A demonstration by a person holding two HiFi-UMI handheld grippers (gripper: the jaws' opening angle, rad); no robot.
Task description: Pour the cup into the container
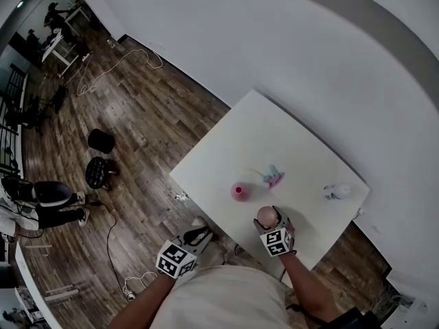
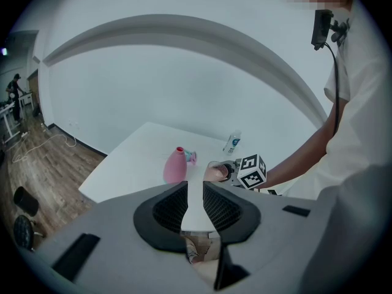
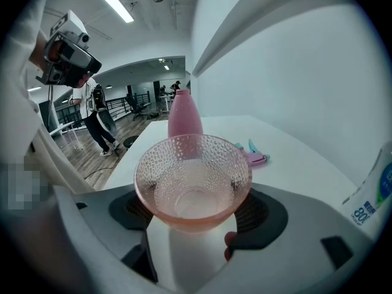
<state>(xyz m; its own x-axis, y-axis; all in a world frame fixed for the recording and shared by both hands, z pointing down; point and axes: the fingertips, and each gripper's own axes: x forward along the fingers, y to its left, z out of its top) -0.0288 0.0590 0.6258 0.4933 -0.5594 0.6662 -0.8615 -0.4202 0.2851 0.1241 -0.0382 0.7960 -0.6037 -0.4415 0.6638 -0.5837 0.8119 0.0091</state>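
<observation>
Pink dimpled glass filled the right gripper view: the cup point(image 3: 193, 185) sat upright between the jaws of the right gripper point(image 1: 269, 219), which were spread wide and pressed against its sides. The cup's bowl looked clear, and I could not tell whether it held anything. From the head view it was over the white tabletop point(image 1: 274, 136), close to the edge nearest the person. Whether its base touched the surface could not be made out.

The container point(image 1: 239, 191), a pink bottle-shaped vessel with a narrow open neck, stood upright on the tabletop just beyond the cup and slightly to its left, not touching it. A small pink and teal object point(image 1: 273, 177) lay near the container, farther from the person. A small clear bottle with a blue label point(image 1: 337, 192) stood well apart, toward the right-hand corner.

The left gripper point(image 2: 195, 192) was off the tabletop's near edge, above the wooden floor point(image 1: 137, 129), pointing towards the container and the cup. Its jaws stood close together with only a narrow slit between them, and nothing was in that slit. Two black stools point(image 1: 101, 140) stood on the floor away from the tabletop.
</observation>
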